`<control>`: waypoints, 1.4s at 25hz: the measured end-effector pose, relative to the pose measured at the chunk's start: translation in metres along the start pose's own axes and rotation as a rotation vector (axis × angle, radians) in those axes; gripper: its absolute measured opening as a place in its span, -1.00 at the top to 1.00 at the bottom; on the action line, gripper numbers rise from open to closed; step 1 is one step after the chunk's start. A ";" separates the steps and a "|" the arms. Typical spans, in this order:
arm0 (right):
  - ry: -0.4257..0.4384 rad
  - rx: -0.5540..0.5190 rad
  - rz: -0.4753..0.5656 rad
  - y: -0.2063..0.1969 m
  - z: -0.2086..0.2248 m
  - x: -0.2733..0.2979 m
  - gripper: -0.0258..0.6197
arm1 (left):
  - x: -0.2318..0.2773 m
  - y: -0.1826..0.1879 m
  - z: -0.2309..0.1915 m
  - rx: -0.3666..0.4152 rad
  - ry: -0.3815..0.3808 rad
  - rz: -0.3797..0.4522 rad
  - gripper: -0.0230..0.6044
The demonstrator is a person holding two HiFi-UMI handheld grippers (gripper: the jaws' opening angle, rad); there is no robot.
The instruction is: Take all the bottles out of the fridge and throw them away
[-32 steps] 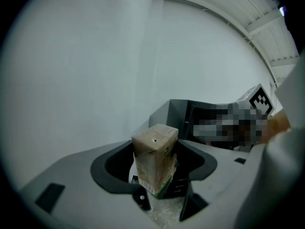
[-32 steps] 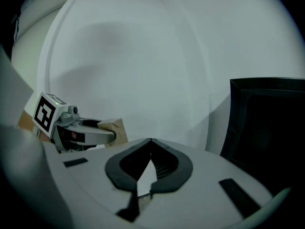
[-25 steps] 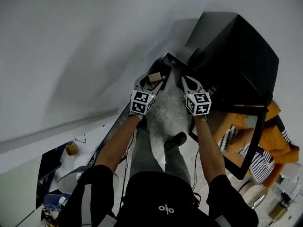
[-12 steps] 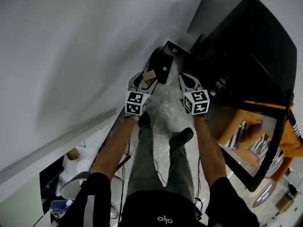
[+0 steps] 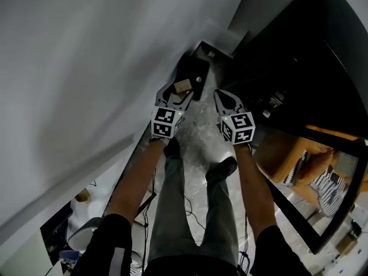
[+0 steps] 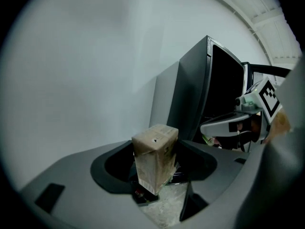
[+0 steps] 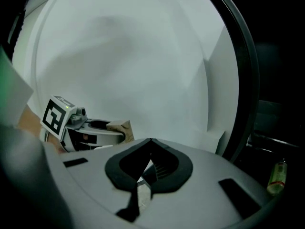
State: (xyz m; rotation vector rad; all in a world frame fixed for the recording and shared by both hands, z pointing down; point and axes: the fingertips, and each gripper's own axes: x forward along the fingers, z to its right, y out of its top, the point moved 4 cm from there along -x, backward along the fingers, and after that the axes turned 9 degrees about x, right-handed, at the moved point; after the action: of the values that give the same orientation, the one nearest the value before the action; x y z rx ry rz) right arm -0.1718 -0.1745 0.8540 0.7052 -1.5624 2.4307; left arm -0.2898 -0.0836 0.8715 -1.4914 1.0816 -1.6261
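Carton (image 6: 155, 159), boxy brown cardboard, in left gripper (image 5: 179, 94)

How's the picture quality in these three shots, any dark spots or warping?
Head view: the black fridge interior is near-total shadow. Left gripper view: fisheye bending, black corners, yet the brown carton is sharp. Right gripper view: right side underexposed, a small bottle barely visible.

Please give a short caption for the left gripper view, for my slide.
Left gripper shut on a small brown carton, dark fridge behind.
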 end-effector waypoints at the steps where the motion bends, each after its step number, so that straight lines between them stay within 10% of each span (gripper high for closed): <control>1: -0.001 0.001 -0.004 -0.006 0.003 0.004 0.90 | 0.007 -0.005 0.000 0.004 -0.004 -0.002 0.01; 25: -0.054 0.081 -0.008 -0.035 0.038 -0.004 0.90 | 0.037 -0.028 -0.031 -0.010 0.063 -0.025 0.02; 35: -0.099 0.148 0.034 -0.002 0.010 -0.090 0.90 | -0.028 0.035 0.018 -0.033 0.015 -0.006 0.72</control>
State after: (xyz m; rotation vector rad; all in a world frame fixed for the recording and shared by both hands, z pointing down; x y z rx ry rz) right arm -0.0893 -0.1724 0.8165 0.8429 -1.4498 2.5948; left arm -0.2707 -0.0764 0.8279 -1.5073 1.1178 -1.6337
